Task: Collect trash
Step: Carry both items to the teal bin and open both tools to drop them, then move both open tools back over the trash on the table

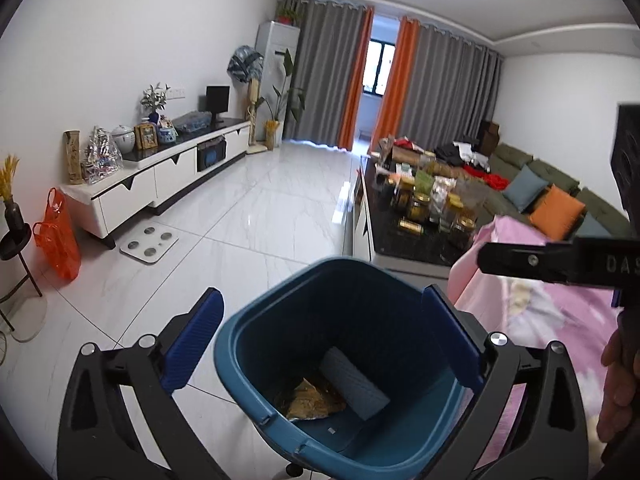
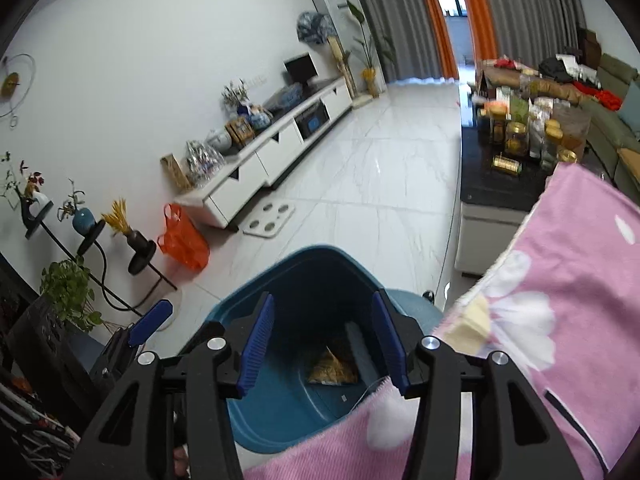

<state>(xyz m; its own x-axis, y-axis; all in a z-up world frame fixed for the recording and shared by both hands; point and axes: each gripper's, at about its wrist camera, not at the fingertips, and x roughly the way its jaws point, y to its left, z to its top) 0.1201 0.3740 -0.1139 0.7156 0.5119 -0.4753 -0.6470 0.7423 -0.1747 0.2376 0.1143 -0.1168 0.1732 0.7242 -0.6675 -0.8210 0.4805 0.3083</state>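
Note:
A blue trash bin (image 1: 280, 308) stands on the white tile floor just below both grippers; it also shows in the right wrist view (image 2: 260, 412). Inside it lie a crumpled yellowish snack wrapper (image 1: 312, 400) (image 2: 332, 372) and a grey flat piece (image 1: 354, 384). My left gripper (image 1: 324, 344) is open and empty, its blue pads straddling the bin's mouth. My right gripper (image 2: 324, 344) is open and empty above the bin's opening. The right gripper's black body (image 1: 560, 260) crosses the left wrist view at the right.
A pink flowered blanket (image 2: 560, 300) (image 1: 540, 320) lies right of the bin, its edge over the rim. A black coffee table (image 1: 400, 236) carries several jars. A white TV cabinet (image 1: 160, 176), an orange bag (image 1: 56, 240), a scale (image 1: 148, 244) and plant stands (image 2: 80, 248) stand at left.

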